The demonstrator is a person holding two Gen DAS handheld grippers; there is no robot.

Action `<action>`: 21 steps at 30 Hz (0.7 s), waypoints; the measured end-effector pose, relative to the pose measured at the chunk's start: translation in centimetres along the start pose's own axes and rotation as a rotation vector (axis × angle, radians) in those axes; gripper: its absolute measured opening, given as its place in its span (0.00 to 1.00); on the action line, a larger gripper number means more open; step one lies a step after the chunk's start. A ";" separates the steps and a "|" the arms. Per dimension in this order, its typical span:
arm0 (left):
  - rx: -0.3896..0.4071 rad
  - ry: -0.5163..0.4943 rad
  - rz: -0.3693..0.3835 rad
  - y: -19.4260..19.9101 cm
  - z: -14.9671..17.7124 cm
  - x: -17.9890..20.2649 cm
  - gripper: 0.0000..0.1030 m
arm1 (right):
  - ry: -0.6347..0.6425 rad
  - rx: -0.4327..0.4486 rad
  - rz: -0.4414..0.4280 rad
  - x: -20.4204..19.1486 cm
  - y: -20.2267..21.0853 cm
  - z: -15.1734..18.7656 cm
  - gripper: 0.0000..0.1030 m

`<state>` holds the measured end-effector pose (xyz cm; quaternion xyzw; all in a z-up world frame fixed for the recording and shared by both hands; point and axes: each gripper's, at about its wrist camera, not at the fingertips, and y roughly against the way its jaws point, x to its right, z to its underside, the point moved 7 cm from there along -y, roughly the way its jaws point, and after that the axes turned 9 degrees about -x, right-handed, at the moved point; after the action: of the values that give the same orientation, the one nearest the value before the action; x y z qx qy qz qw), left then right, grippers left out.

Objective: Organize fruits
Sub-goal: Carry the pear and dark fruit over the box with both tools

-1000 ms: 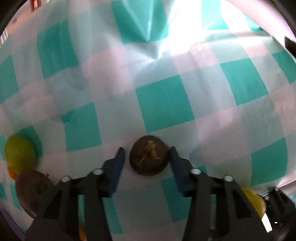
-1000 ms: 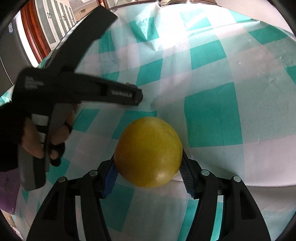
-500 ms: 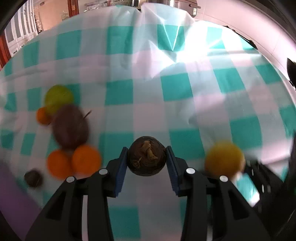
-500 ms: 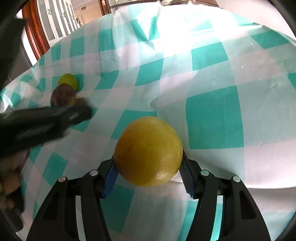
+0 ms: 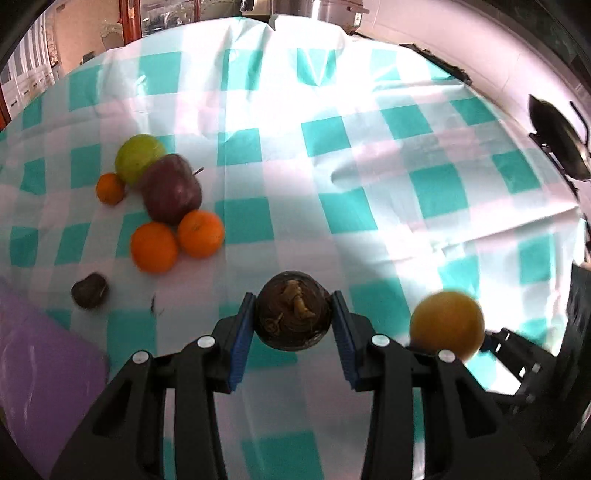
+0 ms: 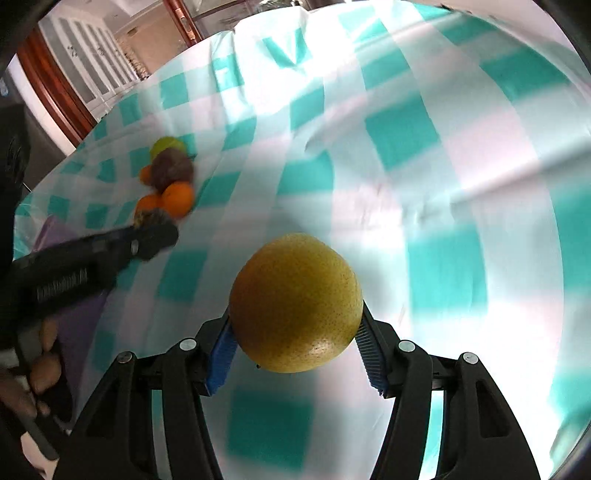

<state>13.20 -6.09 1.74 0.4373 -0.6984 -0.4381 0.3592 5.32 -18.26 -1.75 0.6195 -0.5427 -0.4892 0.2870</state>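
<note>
My left gripper [image 5: 293, 297] is shut on a dark brown round fruit [image 5: 293, 319] and holds it above the teal-and-white checked cloth [image 5: 369, 166]. My right gripper [image 6: 295, 319] is shut on a yellow pear [image 6: 295, 302], also off the cloth. In the left wrist view the pear [image 5: 447, 325] hangs at the lower right. A cluster lies to the left: a green apple [image 5: 138, 157], a dark red apple [image 5: 171, 194], a small orange [image 5: 109, 188] and two larger oranges [image 5: 153, 247]. A small dark fruit [image 5: 89, 290] lies apart from them.
A purple sheet [image 5: 44, 369] covers the near left corner. A dark pan [image 5: 557, 140] hangs by the right wall and a metal pot [image 5: 325, 11] stands behind the table. In the right wrist view a person's hand [image 6: 44, 365] holds the left gripper's handle.
The left gripper rose with the dark fruit and the fruit cluster came into its view at the left. The right gripper lifted the pear and swung, blurring the cloth.
</note>
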 end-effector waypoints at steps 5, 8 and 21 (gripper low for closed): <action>0.044 -0.013 0.035 5.3 2.8 -1.9 0.40 | -0.012 -0.027 -0.018 -3.6 1.6 4.6 0.56; 0.085 0.011 0.062 9.2 4.4 -4.3 0.40 | 0.008 0.003 -0.027 -6.5 3.2 5.2 0.56; 0.268 0.125 -0.043 22.5 10.3 -19.2 0.40 | 0.247 0.193 -0.125 -24.4 9.5 1.4 0.56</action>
<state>4.36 19.96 16.58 0.5225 -0.7175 -0.3204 0.3310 1.95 2.87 13.32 0.7322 -0.5080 -0.3719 0.2598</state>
